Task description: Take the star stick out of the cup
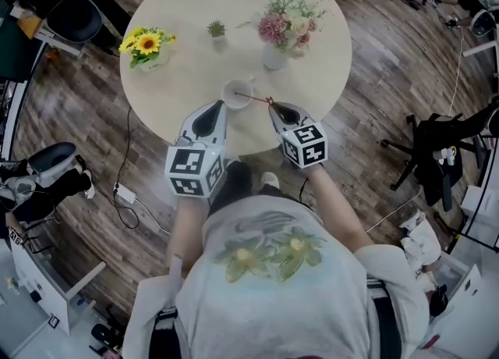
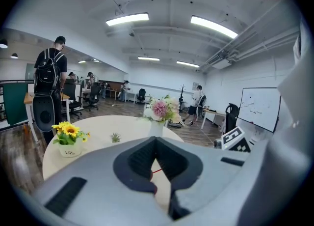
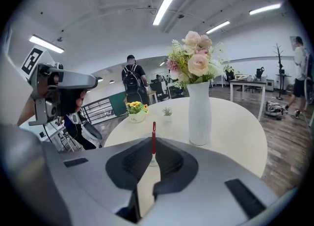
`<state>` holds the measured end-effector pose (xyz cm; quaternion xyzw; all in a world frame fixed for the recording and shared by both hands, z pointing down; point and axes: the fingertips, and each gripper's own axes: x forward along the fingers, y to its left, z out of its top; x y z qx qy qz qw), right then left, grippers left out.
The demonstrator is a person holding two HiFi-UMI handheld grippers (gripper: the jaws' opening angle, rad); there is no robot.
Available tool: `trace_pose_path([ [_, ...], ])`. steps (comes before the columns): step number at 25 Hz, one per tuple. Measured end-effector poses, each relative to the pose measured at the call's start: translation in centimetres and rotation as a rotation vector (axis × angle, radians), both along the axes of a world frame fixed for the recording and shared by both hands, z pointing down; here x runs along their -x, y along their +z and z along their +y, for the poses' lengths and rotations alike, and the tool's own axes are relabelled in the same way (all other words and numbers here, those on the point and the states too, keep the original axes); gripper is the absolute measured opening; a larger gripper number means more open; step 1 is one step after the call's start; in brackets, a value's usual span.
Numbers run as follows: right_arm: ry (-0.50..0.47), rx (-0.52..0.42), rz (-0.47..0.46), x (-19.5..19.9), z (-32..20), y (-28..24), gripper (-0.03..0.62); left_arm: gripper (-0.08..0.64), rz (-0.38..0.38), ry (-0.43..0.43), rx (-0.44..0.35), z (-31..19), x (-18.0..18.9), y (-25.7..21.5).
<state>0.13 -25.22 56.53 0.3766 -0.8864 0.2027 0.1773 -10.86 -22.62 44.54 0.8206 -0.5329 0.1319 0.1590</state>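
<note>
A white cup stands on the round beige table near its front edge. A thin red star stick slants from the cup to the right. My right gripper is shut on the stick's outer end. In the right gripper view the red stick rises upright between the closed pads of that gripper. My left gripper sits just left of the cup, by its near rim; whether it touches the cup is hidden. Its jaws meet with nothing seen between them, and the stick shows below.
A white vase of pink flowers stands behind the cup to the right. A sunflower pot and a small green plant stand at the left and the back. Office chairs and a floor cable surround the table.
</note>
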Motion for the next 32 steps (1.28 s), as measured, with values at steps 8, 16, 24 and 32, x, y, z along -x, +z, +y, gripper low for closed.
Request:
trace_pose_path([
  [8,0.004,-0.034,-0.015,0.7,-1.0,-2.1,0.032,0.003,0.015,-0.014,-0.015,-0.6,0.9,-0.4],
  [16,-0.006,-0.047,-0.015,1.8,-1.9,-3.7,0.032,0.003,0.027,-0.039,-0.033,-0.6,2.0,-1.0],
  [24,-0.002,-0.075,-0.022,2.8,-2.4,-5.6,0.032,0.003,0.032,-0.073,-0.046,-0.5,3.7,-1.4],
  [32,0.005,-0.127,-0.037,3.3,-3.0,-7.9,0.032,0.002,0.033,-0.073,-0.037,-0.5,4.3,-0.9],
])
